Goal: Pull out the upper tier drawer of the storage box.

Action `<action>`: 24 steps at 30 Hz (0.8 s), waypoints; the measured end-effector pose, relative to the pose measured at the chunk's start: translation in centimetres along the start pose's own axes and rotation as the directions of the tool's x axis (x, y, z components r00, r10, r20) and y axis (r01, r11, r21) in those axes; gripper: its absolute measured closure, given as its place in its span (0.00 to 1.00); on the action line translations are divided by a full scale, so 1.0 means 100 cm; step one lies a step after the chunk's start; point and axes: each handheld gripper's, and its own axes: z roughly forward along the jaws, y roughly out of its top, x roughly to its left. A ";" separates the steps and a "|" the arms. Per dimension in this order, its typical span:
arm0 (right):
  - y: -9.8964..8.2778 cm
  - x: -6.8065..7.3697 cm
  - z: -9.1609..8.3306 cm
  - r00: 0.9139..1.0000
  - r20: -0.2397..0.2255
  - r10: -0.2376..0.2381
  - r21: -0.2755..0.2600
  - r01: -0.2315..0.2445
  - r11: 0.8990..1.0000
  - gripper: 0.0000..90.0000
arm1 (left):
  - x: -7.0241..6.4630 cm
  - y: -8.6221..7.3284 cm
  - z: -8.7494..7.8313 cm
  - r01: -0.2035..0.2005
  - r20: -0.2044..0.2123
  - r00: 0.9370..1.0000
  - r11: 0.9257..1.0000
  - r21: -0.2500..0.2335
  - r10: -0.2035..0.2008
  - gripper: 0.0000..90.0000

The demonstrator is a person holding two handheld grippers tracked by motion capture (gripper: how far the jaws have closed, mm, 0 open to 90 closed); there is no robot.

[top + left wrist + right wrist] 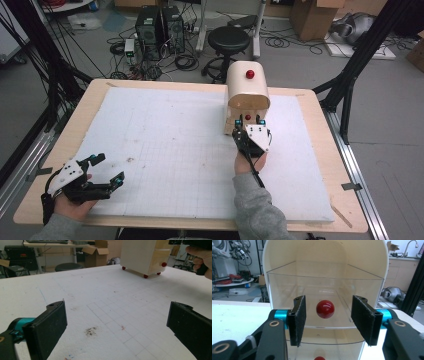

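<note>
The right gripper (328, 321) was open, jaws either side of the round red drawer knob (325, 309) on the cream arched-top drawer cabinet (247, 92) at the table's far side; the left gripper (111, 172) lay open, well apart.

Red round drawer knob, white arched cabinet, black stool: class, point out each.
Red round drawer knob (325, 309), right gripper view, its front.
White arched cabinet (247, 86), high view, its curved top.
Black stool (228, 39), high view, its seat.

Grey sleeves (257, 207), black grippers (251, 136), teal jaw joints, grey three-cornered plates, trailing black cables.
</note>
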 end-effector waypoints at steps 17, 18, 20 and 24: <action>-0.002 0.005 0.001 0.999 0.018 -0.034 0.004 0.034 0.999 0.81 | 0.000 0.000 0.000 0.000 0.002 1.000 1.000 0.002 0.000 0.04; -0.002 0.005 0.000 0.999 0.017 -0.032 0.003 0.032 0.999 0.81 | 0.000 0.000 0.000 -0.001 0.001 1.000 1.000 0.003 0.001 0.04; -0.002 0.005 0.001 0.999 0.017 -0.031 0.002 0.031 1.000 0.81 | 0.000 0.000 0.000 0.000 0.001 1.000 1.000 0.003 0.000 0.04; -0.002 0.005 0.001 0.999 0.017 -0.030 0.001 0.030 1.000 0.82 | 0.000 0.000 0.000 -0.001 0.001 1.000 1.000 0.003 0.001 0.04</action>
